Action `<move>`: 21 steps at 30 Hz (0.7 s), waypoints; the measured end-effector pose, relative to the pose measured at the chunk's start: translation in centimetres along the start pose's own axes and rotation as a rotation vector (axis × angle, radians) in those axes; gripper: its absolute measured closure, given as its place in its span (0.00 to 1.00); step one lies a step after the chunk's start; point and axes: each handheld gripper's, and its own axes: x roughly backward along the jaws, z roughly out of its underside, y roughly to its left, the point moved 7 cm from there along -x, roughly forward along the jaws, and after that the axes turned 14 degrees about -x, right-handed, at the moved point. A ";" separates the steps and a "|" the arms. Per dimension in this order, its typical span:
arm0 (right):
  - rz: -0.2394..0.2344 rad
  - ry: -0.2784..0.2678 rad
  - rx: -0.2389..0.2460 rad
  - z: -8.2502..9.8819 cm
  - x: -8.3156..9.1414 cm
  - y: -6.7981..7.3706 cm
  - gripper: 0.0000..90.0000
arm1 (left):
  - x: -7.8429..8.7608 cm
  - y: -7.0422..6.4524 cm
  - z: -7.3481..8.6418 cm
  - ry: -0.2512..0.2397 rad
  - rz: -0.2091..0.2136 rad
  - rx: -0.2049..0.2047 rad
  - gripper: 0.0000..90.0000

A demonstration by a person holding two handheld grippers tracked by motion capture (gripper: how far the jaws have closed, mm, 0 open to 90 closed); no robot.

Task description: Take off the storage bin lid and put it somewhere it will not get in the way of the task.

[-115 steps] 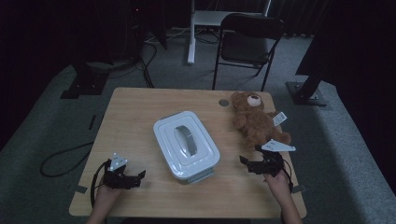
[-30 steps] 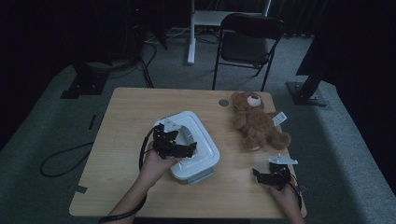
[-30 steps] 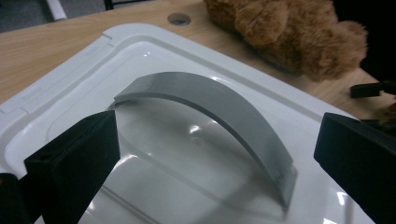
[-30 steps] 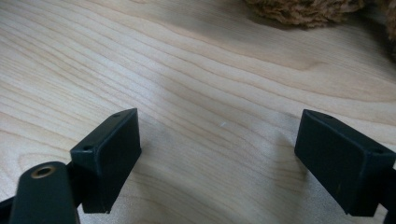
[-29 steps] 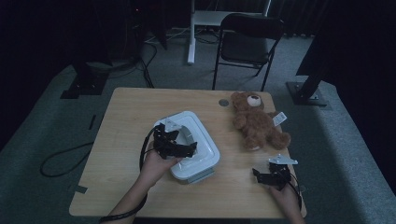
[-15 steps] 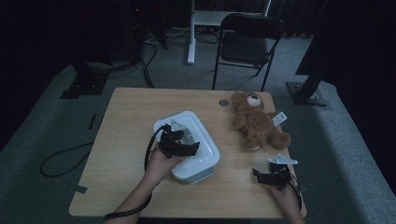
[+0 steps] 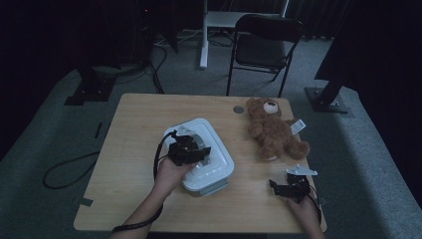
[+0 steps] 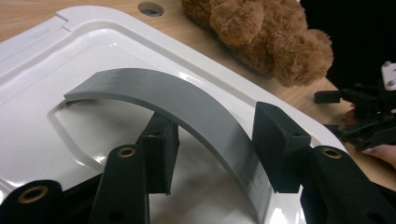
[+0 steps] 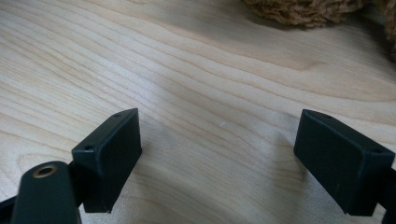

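Note:
A white lidded box (image 7: 219, 167) lies in the middle of the wooden table (image 7: 134, 124). Its arched grey handle (image 8: 177, 93) passes between the jaws of my left gripper (image 8: 217, 149), which reaches over the lid (image 8: 60, 70) from the near left (image 7: 191, 152). The jaws have just been closing, and both pads now sit against the handle's edges. A brown teddy bear (image 7: 276, 132) lies on its back to the right of the box. My right gripper (image 7: 279, 188) rests open near the front right edge, with bare wood between its fingers (image 9: 219, 158).
A small round grommet (image 7: 239, 109) is set in the table by the bear's head. A black chair (image 7: 263, 45) and stand bases are on the floor beyond the far edge. The right gripper (image 8: 364, 112) sits beyond the box's right rim in the left gripper view.
The left hand came from the front left of the table onto the box lid. Over the last second its jaws narrowed onto the handle. The right gripper stayed put.

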 end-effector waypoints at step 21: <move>0.002 -0.001 -0.002 0.0 0.0 0.0 0.16 | 2.0 -1.0 -1.0 -0.127 0.183 0.087 0.86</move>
